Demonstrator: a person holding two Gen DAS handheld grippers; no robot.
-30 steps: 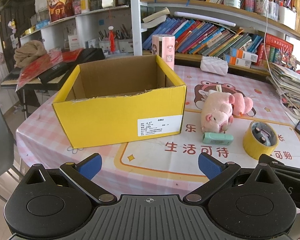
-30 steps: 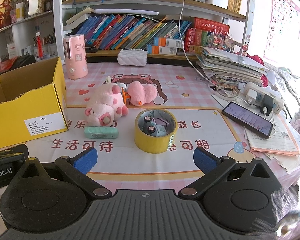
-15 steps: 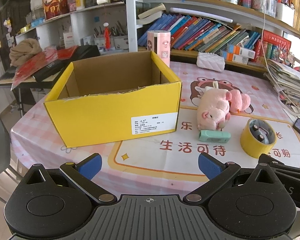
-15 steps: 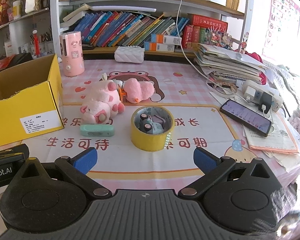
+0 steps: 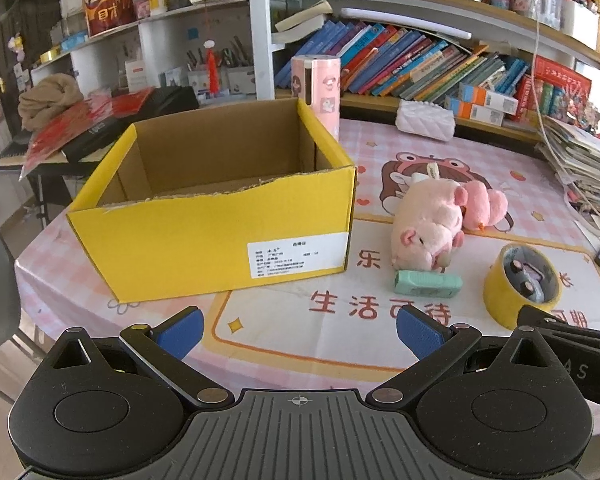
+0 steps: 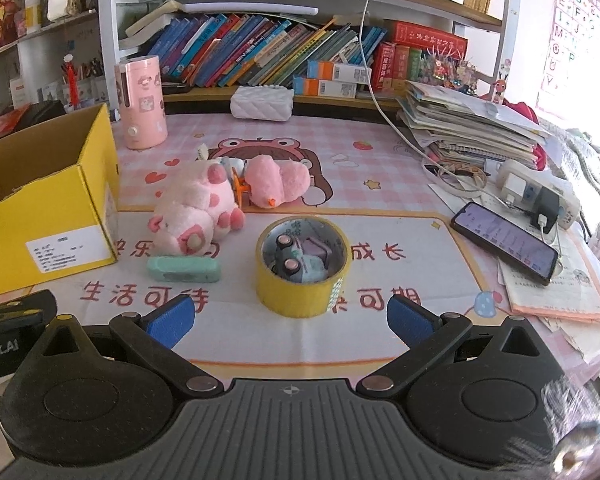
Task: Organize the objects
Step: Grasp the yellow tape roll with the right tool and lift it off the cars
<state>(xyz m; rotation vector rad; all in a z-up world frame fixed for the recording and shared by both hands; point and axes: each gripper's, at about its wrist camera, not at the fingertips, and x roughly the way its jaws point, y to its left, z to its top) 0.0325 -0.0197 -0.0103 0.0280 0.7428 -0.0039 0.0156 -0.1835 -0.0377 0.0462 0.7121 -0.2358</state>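
The yellow tape roll [image 6: 302, 268], a small toy car [image 6: 298, 262] nested inside, stands on the mat just ahead of the right gripper [image 6: 290, 318], which gapes empty; the left gripper [image 5: 298, 330] is likewise released. Best to straddle the roll's wall squarely, then carry it to the yellow carton [image 5: 220, 216]. The mat reads 生活可待

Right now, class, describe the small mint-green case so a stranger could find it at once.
Start at the yellow cardboard box on the table. Just to its right lies a pink plush pig; the mint-green case lies flat in front of it, left of the yellow tape roll. It is the only green, oblong thing.
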